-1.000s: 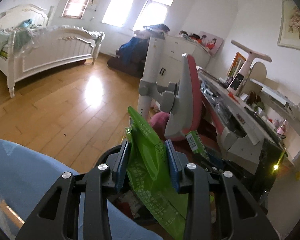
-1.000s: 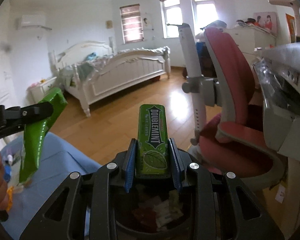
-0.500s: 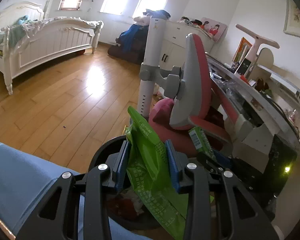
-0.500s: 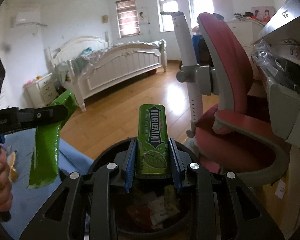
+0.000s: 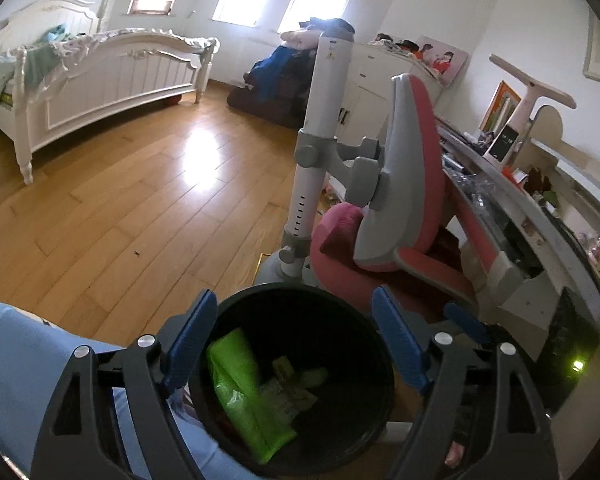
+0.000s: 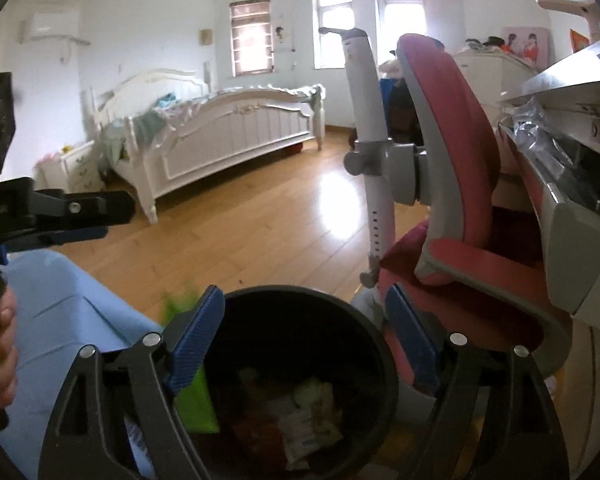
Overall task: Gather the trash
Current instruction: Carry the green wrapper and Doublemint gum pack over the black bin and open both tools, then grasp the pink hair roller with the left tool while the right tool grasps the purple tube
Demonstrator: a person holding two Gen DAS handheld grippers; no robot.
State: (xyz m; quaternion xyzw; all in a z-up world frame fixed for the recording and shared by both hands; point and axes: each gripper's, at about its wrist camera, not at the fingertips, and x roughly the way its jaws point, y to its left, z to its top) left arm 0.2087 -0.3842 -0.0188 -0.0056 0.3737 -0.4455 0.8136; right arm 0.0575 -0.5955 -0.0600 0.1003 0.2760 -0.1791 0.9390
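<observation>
A green wrapper (image 5: 244, 392) lies inside the black bin (image 5: 340, 308) on other scraps, none with legible print. Above the bin's rim, the left gripper (image 5: 290, 344) and right gripper (image 6: 300, 336) have just been opening; both stand wide and empty.

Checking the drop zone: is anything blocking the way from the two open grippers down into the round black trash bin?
Nothing visible does. The left gripper and right gripper both stand open over the black trash bin, whose mouth is uncovered; a green wrapper lies inside.

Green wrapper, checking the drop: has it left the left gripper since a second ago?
Yes. The green wrapper went down into the black bin; the left gripper just opened.
</observation>
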